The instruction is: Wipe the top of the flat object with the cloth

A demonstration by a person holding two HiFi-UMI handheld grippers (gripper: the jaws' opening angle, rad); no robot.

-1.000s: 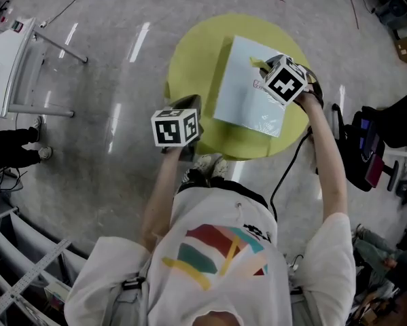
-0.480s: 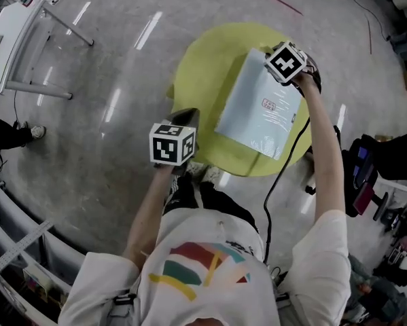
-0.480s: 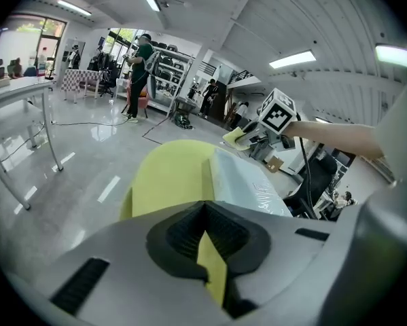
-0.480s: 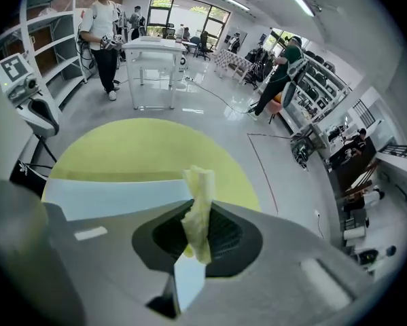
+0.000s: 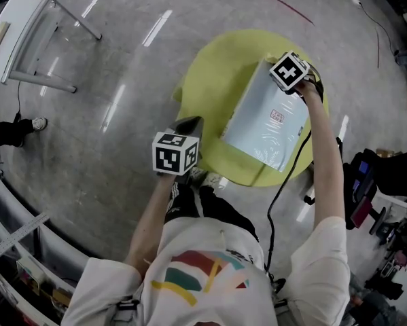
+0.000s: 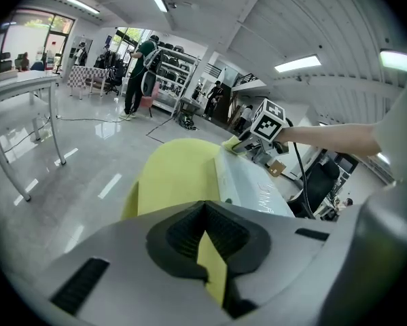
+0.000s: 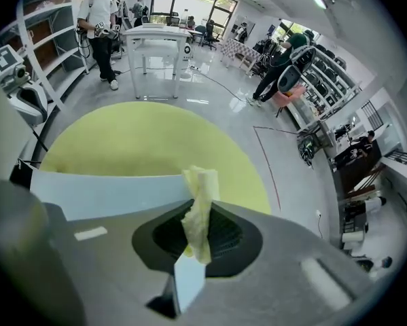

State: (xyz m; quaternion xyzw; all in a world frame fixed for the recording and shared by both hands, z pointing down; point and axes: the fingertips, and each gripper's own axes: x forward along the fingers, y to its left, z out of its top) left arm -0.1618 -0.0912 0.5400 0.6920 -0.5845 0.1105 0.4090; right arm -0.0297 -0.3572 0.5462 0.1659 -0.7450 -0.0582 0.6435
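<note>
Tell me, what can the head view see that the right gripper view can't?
Only the head view shows the person's white shirt and the red print on the flat object. Only the right gripper view shows up close how the right gripper is shut on the yellow cloth. Both show the round yellow table, the pale blue flat object lying on it, and the left gripper.

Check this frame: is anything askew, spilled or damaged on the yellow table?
Nothing stands out. The flat object lies whole on the yellow table, with no spill showing. The cloth is bunched in the right gripper, whose jaws are shut on it at the object's far corner. The left gripper is shut and empty.
</note>
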